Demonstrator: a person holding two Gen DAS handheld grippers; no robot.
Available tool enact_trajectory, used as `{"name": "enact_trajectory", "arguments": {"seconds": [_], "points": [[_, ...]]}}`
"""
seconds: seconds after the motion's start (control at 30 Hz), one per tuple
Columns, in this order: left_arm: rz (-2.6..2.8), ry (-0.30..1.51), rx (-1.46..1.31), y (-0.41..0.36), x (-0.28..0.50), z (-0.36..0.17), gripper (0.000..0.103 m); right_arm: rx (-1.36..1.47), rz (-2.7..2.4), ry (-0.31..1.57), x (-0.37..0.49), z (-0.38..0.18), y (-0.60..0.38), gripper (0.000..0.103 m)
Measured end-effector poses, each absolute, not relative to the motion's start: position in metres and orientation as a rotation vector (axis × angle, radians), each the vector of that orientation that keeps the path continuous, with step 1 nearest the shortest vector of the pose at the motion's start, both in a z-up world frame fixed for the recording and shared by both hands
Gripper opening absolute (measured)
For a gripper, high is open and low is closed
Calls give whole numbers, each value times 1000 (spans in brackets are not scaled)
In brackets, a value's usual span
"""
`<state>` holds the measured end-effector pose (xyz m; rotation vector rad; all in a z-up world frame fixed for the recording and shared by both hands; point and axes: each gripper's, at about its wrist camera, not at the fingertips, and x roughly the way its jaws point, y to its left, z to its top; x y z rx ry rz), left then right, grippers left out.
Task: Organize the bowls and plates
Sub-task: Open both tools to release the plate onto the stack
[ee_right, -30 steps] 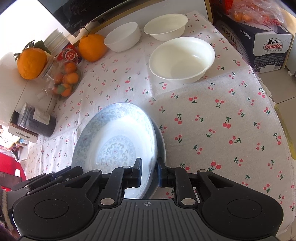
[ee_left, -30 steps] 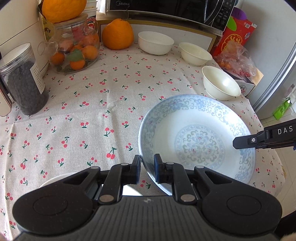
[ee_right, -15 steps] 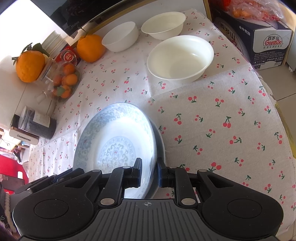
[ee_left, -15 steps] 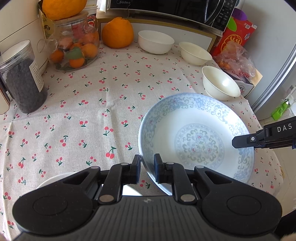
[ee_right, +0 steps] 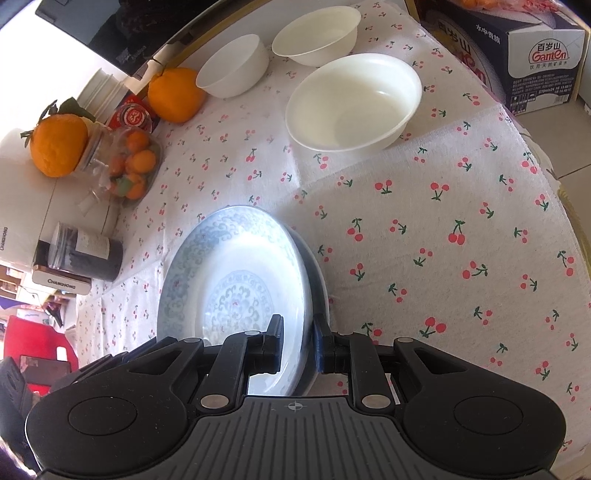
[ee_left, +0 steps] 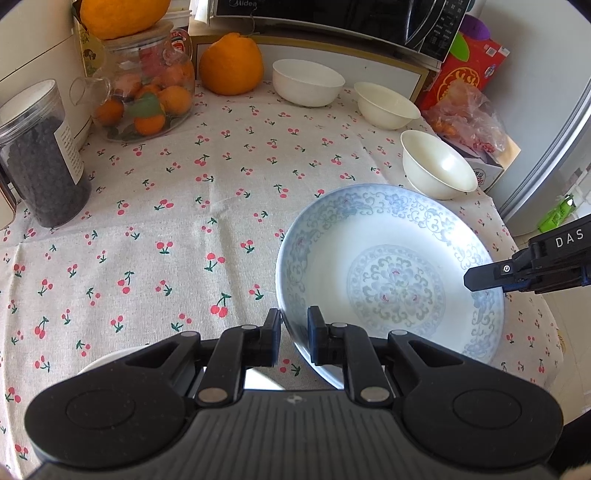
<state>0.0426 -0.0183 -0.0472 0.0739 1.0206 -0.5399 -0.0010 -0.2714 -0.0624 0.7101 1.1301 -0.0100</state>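
Observation:
A blue-patterned white plate (ee_left: 391, 280) is held over the cherry-print tablecloth (ee_left: 166, 221). My left gripper (ee_left: 294, 334) is shut on its near-left rim. My right gripper (ee_right: 298, 341) is shut on its opposite rim, and its fingers (ee_left: 491, 275) show at the right of the left wrist view. The plate also shows in the right wrist view (ee_right: 236, 291). Three white bowls stand beyond: a near one (ee_left: 436, 166), a middle one (ee_left: 386, 105) and a far one (ee_left: 306, 83). A white rim (ee_left: 110, 360) peeks out under my left gripper.
A dark-filled jar (ee_left: 40, 162), a glass jar of small oranges (ee_left: 147, 96) and a large orange (ee_left: 231, 64) stand at the back left. A microwave (ee_left: 332, 14) is behind. A red box (ee_left: 469, 70) and a carton (ee_right: 532, 55) stand at the right edge.
Both grippers and the plate have drifted slightly; the scene behind shifts a little. Both grips are unchanged.

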Motion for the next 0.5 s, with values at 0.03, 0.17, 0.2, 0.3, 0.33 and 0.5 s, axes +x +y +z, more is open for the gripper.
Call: {"name": "enact_trajectory", "arguments": {"seconds": [0.03, 0.17, 0.2, 0.3, 0.33, 0.5], "points": [[-542, 1024, 70, -18, 43, -48, 13, 717, -8, 1131, -1, -62, -273, 18], [-547, 1034, 53, -16, 44, -48, 13, 740, -4, 1128, 0, -61, -279, 19], [-547, 1035, 54, -16, 44, -48, 13, 741, -7, 1121, -1, -59, -281, 20], [-552, 1034, 52, -16, 45, -48, 14, 741, -4, 1084, -1, -54, -288, 23], [-553, 1035, 51, -16, 45, -48, 14, 746, 0, 1086, 0, -54, -289, 23], [-553, 1043, 44, -16, 46, -48, 14, 731, 12, 1110, 1, -59, -286, 23]]}}
